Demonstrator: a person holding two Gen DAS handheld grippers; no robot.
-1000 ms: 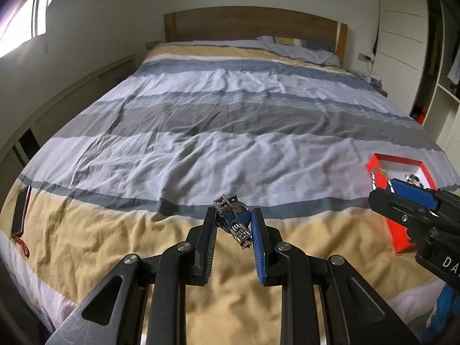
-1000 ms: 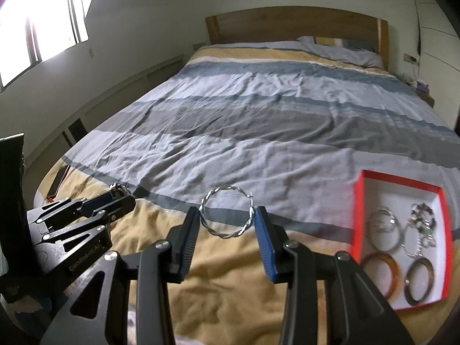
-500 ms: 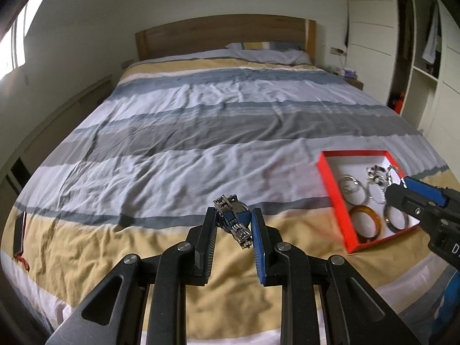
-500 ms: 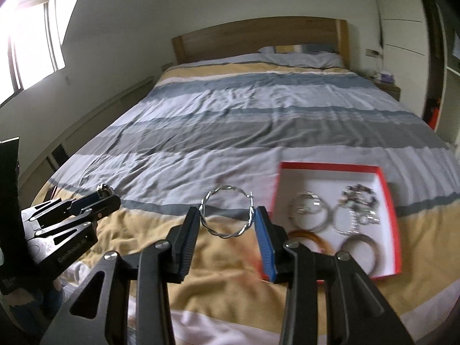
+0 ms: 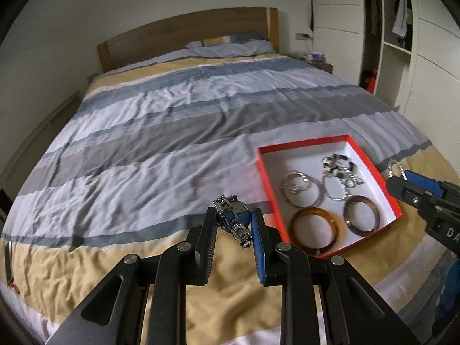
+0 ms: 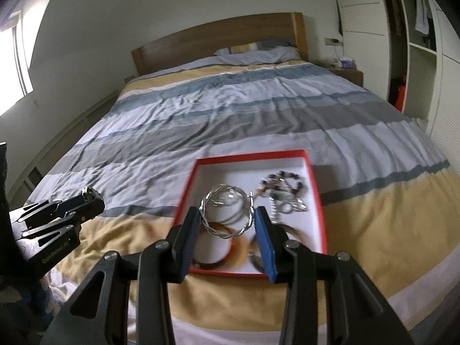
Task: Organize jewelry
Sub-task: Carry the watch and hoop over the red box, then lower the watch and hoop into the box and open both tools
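Starting at the left of the left wrist view, my left gripper sits at lower centre, clenched on a steel link watch that hangs tilted between the pads, above the yellow band of the striped duvet. To its right, in the middle right of the frame, is the red box, a shallow white-lined tray lying on the bed. Inside I can see silver bangles, a beaded and chain tangle, an amber bangle and a darker brown bangle.

In the right wrist view the left gripper shows at the far left edge, well apart from the box. At lower centre my right gripper is grasping a twisted silver bangle across its width, held over the near part of the box.

My worries from here: the bangle is thin and pinched only at two opposite points, so I judge it could pivot or spring out if I tilt the wrist. Letting go from this height may bounce it off the pieces underneath and over the low rim. The box rests on soft bedding, so a nudge from either gripper could tip it. The watch's loose links might snag the chain tangle when I bring it across.
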